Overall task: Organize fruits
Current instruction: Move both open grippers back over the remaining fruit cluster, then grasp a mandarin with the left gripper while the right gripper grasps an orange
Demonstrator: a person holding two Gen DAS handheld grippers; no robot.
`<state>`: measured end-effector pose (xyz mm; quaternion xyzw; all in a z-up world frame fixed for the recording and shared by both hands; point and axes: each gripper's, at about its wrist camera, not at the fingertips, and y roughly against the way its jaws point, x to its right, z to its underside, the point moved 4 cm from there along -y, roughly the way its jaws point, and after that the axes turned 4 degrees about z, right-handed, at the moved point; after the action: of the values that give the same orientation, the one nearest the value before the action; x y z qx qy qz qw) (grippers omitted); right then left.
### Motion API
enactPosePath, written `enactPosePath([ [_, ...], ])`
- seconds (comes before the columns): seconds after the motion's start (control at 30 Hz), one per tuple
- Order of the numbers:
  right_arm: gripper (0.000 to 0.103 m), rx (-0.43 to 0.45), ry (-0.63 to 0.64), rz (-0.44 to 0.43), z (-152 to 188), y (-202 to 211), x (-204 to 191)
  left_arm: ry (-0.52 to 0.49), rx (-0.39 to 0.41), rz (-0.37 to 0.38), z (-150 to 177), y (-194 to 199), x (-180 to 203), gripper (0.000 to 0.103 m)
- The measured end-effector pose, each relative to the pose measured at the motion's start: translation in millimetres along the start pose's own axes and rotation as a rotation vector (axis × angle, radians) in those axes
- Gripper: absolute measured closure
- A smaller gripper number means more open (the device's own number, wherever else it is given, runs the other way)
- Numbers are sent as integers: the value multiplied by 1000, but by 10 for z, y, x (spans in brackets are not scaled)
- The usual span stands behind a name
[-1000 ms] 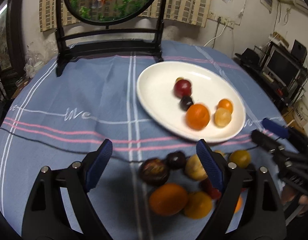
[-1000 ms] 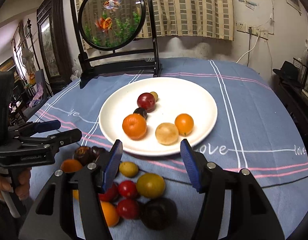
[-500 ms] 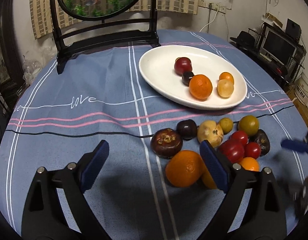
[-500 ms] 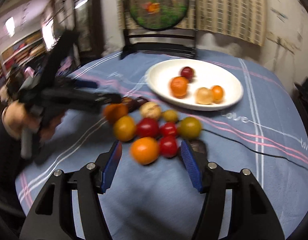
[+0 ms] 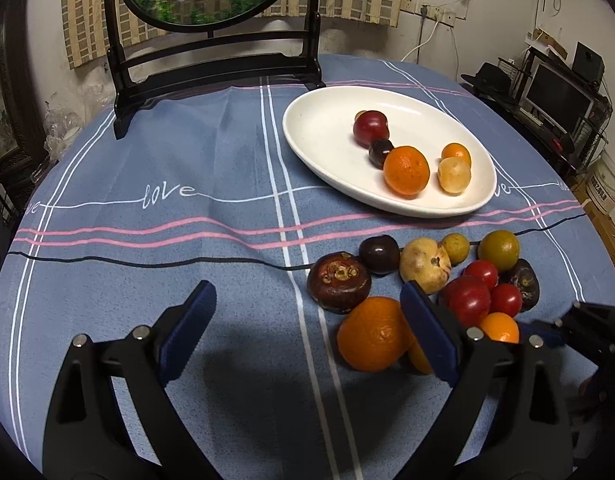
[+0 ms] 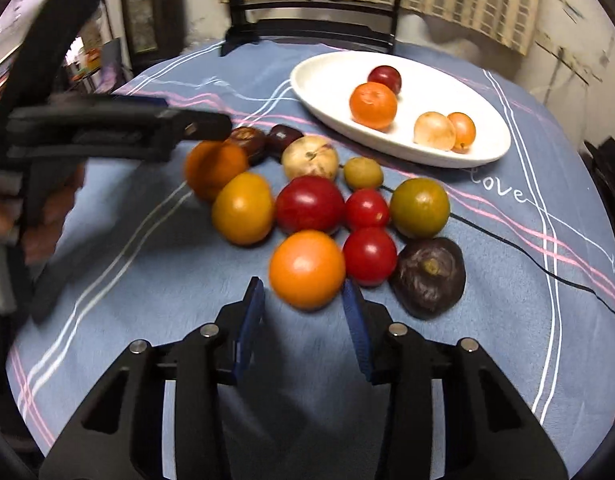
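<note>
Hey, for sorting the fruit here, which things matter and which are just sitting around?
Part of the job:
- oval white plate already holding some fruit
- cluster of loose fruit on the cloth, including the round orange fruit nearest the right gripper
- left gripper

Just lying about:
- black-framed round goldfish screen
- blue striped tablecloth

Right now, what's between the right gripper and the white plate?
In the right wrist view, the loose fruit pile fills the stretch from right gripper to white plate.
</note>
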<state>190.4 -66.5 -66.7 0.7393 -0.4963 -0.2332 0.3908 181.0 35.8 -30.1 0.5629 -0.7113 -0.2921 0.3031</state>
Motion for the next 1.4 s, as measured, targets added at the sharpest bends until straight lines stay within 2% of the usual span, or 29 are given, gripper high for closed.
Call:
enactPosePath([
  [0.13,65,-6,-18,13,-72,-60,-3,-4,-8,13,18,8,-28,8],
  [0.27,65,15,-59,-75,-23,-12,76,-33,-9,23,52,42,-21,8],
  [0.4,65,63,-70,-124,-54,115,138,-118,-11,21,115,76,74,8],
  [0.5,65,78,-61,-129,-59,154,134,-185,4,16,181,144,129,8],
  [0.63,65,84,-61,-131,-59,165,141,-225,8,40,249,159,151,8],
  [0.77,65,97,-63,-128,-45,193,154,-279,-30,-15,327,-44,200,8],
  [0.93,65,99,-58,-130,-34,198,148,-330,17,-44,319,-95,305,11],
  [1.03,65,94,-54,-127,-30,178,139,-341,43,-36,293,-106,358,21],
  [1.07,65,92,-53,-125,-29,170,137,-346,42,-7,295,-124,385,35],
  [1.1,65,92,-54,-124,-25,172,141,-348,36,25,302,-129,411,56],
  [1.13,65,93,-57,-124,-27,169,147,-344,23,72,314,-130,433,61],
  [1.23,65,98,-63,-120,-35,168,169,-350,19,64,319,-118,447,61],
  [1.4,65,114,-79,-122,-40,192,212,-265,41,94,249,-7,353,61],
])
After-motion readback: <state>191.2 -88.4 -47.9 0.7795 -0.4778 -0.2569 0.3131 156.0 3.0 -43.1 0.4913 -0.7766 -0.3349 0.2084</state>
